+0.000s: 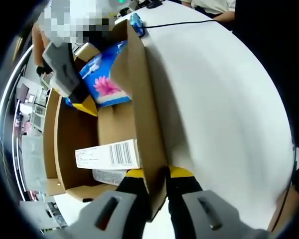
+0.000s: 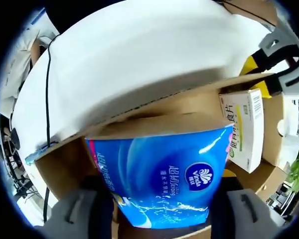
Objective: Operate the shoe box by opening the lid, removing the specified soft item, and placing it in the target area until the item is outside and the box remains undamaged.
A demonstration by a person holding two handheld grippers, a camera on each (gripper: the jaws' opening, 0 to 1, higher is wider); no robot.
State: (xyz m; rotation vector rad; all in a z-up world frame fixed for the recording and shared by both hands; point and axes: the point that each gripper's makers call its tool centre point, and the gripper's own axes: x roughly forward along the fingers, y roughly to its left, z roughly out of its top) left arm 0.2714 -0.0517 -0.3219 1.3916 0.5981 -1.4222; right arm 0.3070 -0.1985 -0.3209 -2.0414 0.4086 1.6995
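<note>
Left gripper (image 1: 156, 175): fingers pinched on the shoe box (image 1: 79, 134) wall, steadying it.
Right gripper (image 2: 162, 206): fingers closed on the tissue pack (image 2: 162, 172) — partly inside the box, by the open lid flap (image 2: 154, 107).
Risk: a sideways pull could snag the flap and tear the cardboard; slick film may slip.
Materials: brown corrugated card; glossy, squashy blue plastic; rigid white carton (image 2: 245, 127); smooth white counter (image 1: 224, 99).

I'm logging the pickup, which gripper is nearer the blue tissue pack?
Right. The right gripper is clamped on the blue tissue pack; the left gripper grips the box wall at the opposite end.
</note>
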